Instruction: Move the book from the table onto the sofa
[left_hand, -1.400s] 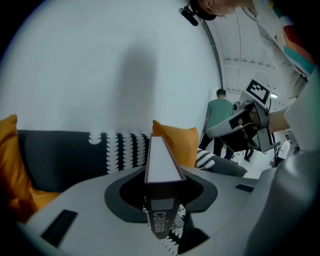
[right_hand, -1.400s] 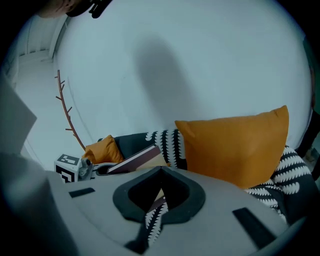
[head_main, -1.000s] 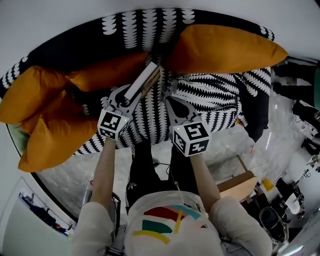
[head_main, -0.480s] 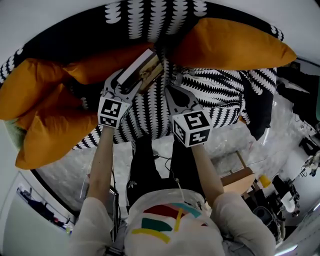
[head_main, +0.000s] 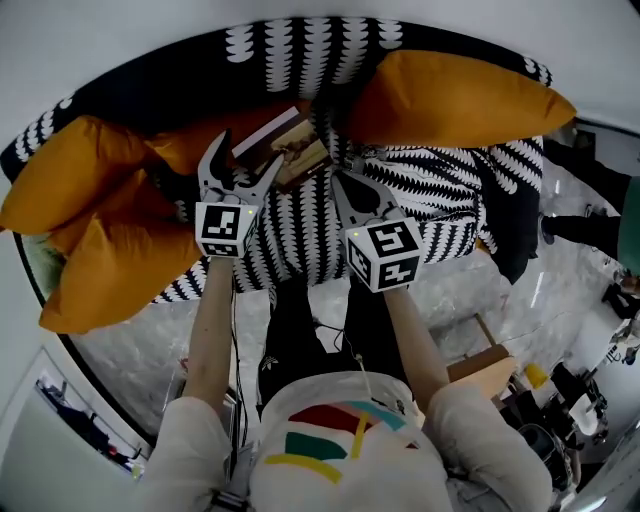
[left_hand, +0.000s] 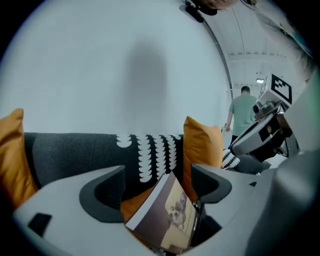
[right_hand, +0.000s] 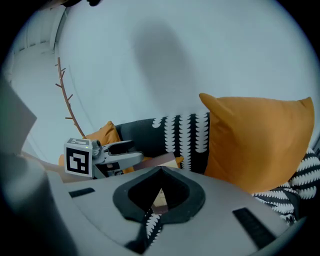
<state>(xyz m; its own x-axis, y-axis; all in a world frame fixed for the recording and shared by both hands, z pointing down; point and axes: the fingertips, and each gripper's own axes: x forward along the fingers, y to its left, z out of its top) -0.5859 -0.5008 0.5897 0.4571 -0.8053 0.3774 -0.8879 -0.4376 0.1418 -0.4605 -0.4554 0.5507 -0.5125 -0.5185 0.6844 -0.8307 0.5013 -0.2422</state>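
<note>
**Book let go on the sofa: drop-off looks done**

The sofa (head_main: 300, 225), in black-and-white print, fills the top of the head view, w/ orange cushions (head_main: 450, 95) along its back on both sides. The big change is at the left gripper (head_main: 250, 152). Half a sec ago it was closed on the book (head_main: 288, 150) and bringing it in over the seat. Now its fingers stand wide apart. The book lies cover-up at the back of the seat, propped against the cushions near the middle.

The left gripper view agrees. Both jaws are spread, and the book (left_hand: 167, 215) sits tilted in the gap btwn them, nearer the right-hand jaw. Can't tell if it still brushes that jaw, but nothing pinches it.

The right gripper (head_main: 342, 185) shows no real change vs a sec ago. It hovers over the seat just right of the book, fingers together w/ tips meeting, and holds nothing. Its own view shows only sofa print and a sliver of the book through the opening below the tips.

For the task, the book is on the sofa and released, so the goal is prob. met. What's left is backing the left gripper out w/o dragging the book. The risk is that the book, tilted on soft cushions, may slide or flop flat once the jaws clear.
</note>
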